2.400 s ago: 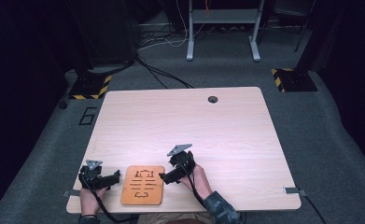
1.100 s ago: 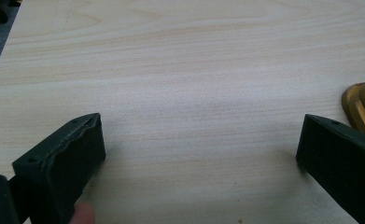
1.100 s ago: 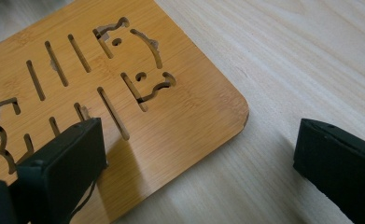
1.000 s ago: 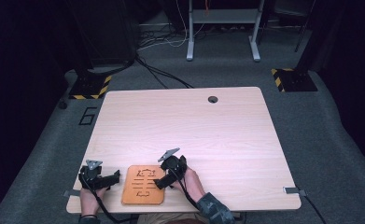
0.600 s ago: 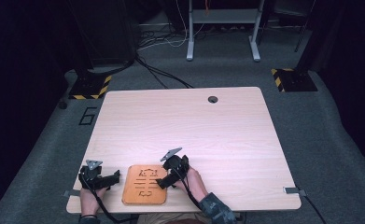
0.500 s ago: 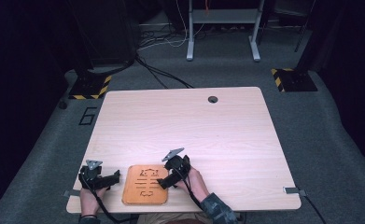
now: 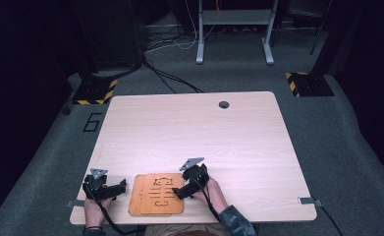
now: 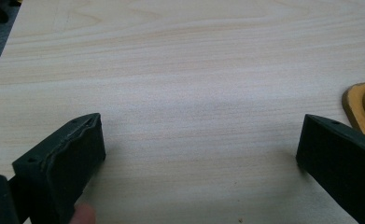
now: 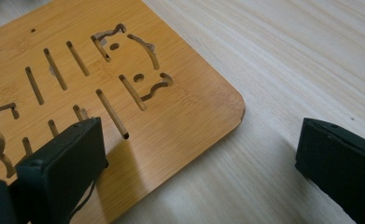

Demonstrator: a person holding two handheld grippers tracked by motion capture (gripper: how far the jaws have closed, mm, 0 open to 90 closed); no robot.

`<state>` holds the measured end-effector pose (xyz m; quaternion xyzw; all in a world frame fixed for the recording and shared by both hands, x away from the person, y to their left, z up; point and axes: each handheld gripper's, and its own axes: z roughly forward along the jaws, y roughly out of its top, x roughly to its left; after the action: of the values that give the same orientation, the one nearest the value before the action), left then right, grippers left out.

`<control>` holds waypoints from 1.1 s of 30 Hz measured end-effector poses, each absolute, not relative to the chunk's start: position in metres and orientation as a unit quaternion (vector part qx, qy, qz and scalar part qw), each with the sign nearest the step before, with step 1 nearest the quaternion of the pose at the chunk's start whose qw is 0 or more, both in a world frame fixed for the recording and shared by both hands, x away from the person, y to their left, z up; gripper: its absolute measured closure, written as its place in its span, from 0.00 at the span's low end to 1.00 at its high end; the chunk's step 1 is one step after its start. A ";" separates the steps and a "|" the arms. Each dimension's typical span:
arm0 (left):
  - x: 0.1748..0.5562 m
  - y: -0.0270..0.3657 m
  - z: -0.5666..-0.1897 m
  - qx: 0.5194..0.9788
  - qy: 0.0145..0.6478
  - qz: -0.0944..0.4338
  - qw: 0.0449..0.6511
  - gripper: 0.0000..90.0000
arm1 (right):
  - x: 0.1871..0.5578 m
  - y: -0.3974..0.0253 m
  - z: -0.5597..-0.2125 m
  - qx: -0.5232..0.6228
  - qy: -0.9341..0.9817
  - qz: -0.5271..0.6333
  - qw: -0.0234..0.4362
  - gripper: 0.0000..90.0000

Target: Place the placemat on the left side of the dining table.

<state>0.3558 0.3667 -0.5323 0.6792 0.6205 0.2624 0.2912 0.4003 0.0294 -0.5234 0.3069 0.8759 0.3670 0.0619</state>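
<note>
Two thin bamboo boards [image 7: 157, 194], stacked with the top one shifted slightly off the lower, lie flat at the table's [image 7: 189, 128] near edge, between the two grippers. Right gripper [image 7: 182, 191] has its jaws spread wide and straddles the top board's rounded corner: one jaw over the slotted face [image 9: 91, 88], the other over bare table beyond the edge. Left gripper [image 7: 116, 187] is also wide open, holding nothing, boards just beside its right-hand jaw [image 8: 362, 107]. My read: stiff, light, smooth finish, so likely slippery on laminate; cut-outs leave thin webs that could snap. Lying flat, it offers no grip across the face. Pinch through the thickness at a corner or overhanging edge, away from slots.
</note>
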 end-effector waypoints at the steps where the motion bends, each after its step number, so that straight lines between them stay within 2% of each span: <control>1: 0.356 0.367 -0.532 0.679 0.620 0.262 0.291 0.01 | 0.400 0.029 -0.523 0.307 0.876 0.367 0.062 0.01; 8: 0.356 0.367 -0.532 0.679 0.621 0.263 0.291 0.01 | 0.394 0.013 -0.526 0.313 0.871 0.368 0.090 0.01; 17: 0.356 0.366 -0.532 0.678 0.624 0.260 0.288 0.01 | 0.393 0.011 -0.526 0.314 0.870 0.368 0.090 0.01; 19: 0.356 0.365 -0.528 0.686 0.629 0.242 0.275 0.00 | 0.393 0.011 -0.527 0.312 0.871 0.369 0.092 0.01; 33: 0.346 0.326 -0.506 0.728 0.573 0.184 0.327 0.00 | 0.393 0.010 -0.527 0.312 0.870 0.370 0.094 0.01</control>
<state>0.3457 0.3257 -0.5062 0.7282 0.5733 0.1839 0.3274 0.3927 0.0105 -0.5269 0.3123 0.8697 0.3704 0.0943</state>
